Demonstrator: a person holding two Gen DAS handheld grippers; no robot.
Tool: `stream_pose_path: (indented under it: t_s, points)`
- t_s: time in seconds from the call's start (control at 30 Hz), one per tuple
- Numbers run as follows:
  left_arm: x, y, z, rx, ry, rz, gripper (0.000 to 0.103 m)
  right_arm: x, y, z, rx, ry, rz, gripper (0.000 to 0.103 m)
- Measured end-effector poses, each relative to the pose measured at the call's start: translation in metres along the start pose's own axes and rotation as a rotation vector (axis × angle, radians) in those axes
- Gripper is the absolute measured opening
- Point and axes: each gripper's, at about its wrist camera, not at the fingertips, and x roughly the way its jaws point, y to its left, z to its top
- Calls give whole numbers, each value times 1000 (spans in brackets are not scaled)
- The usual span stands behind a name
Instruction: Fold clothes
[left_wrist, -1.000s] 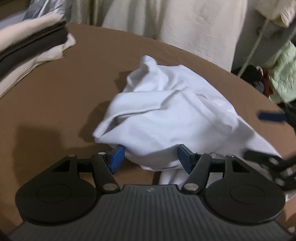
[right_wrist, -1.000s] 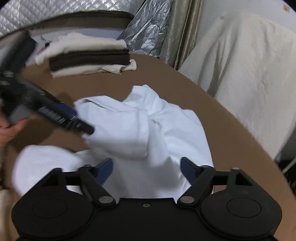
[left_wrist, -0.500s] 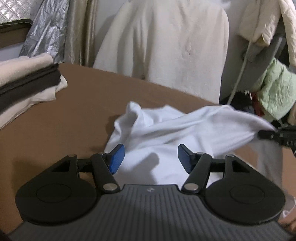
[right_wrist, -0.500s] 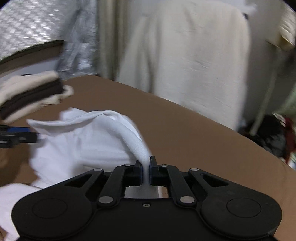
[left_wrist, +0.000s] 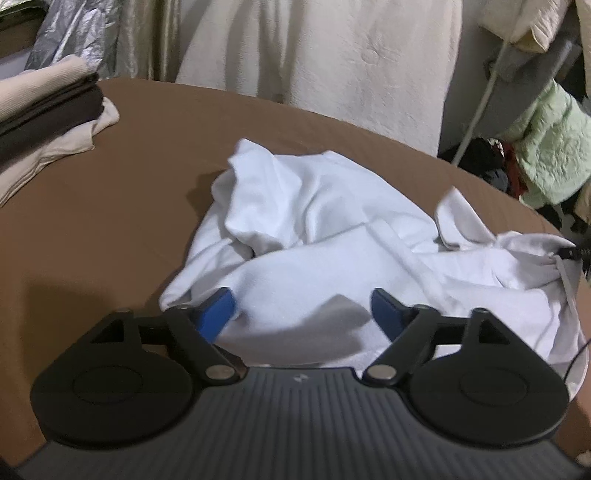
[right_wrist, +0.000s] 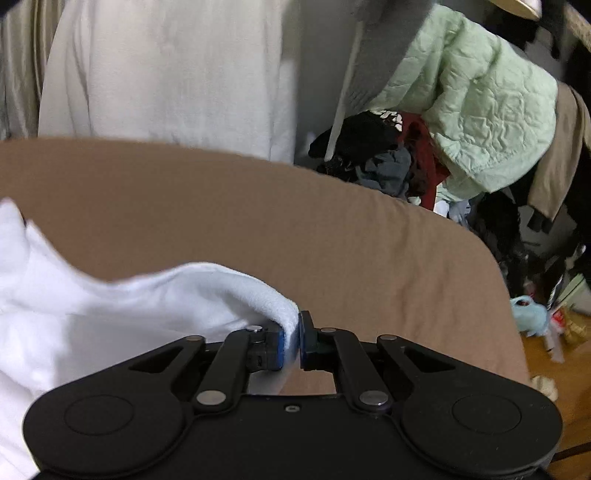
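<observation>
A crumpled white garment (left_wrist: 314, 221) lies on the brown table (left_wrist: 110, 203). My left gripper (left_wrist: 301, 306) hovers over its near edge, its jaws opening wide; cloth lies under and between the blue pads (left_wrist: 218, 310) but they do not press it. In the right wrist view my right gripper (right_wrist: 298, 325) pinches a thick folded edge of the white garment (right_wrist: 92, 317) between nearly closed pads, and its jaws are opening slightly. The right gripper (left_wrist: 576, 253) also shows at the far right of the left wrist view, holding that stretched corner.
A stack of folded cream and dark brown clothes (left_wrist: 44, 110) sits at the table's far left. Behind the table hangs a cream cloth (left_wrist: 332, 55). A pale green quilted jacket (right_wrist: 480, 92) and a heap of dark clothes (right_wrist: 384, 162) are off the right edge.
My right gripper shut on the garment's edge and swept it to the right, stretching the cloth out across the table. The left jaws have spread wider.
</observation>
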Motion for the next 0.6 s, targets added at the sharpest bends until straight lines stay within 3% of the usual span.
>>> stream_pose_path:
  t_s: [0.03,0.07,0.1,0.17,0.2,0.23,0.3,0.4,0.5,0.6]
  points:
    - [2,-2,-1,8,9,-2,96,1,6,2,-12,-2,-29,38]
    - [5,-5,-2,19,18,2,96,-2,10,1,-17,-14,-49,42]
    - [9,-7,-3,31,25,8,96,-7,12,-1,-18,-30,-46,44]
    - [13,-10,-6,62,18,27,91,-18,13,2,15,-67,56,44]
    - [15,-11,-7,79,12,37,61,-24,11,4,52,-89,133,44]
    - [16,-12,-7,101,8,55,21,-31,10,5,92,-110,213,44]
    - [14,-13,-5,136,-9,94,16,-38,15,5,103,-131,353,47]
    - [-5,-8,0,107,-101,109,16,-48,30,2,76,-154,542,50]
    - [-27,-1,7,66,-205,92,16,-56,70,-12,-67,-154,637,60]
    - [-35,7,11,8,-225,35,16,-64,115,-28,-218,-147,692,71]
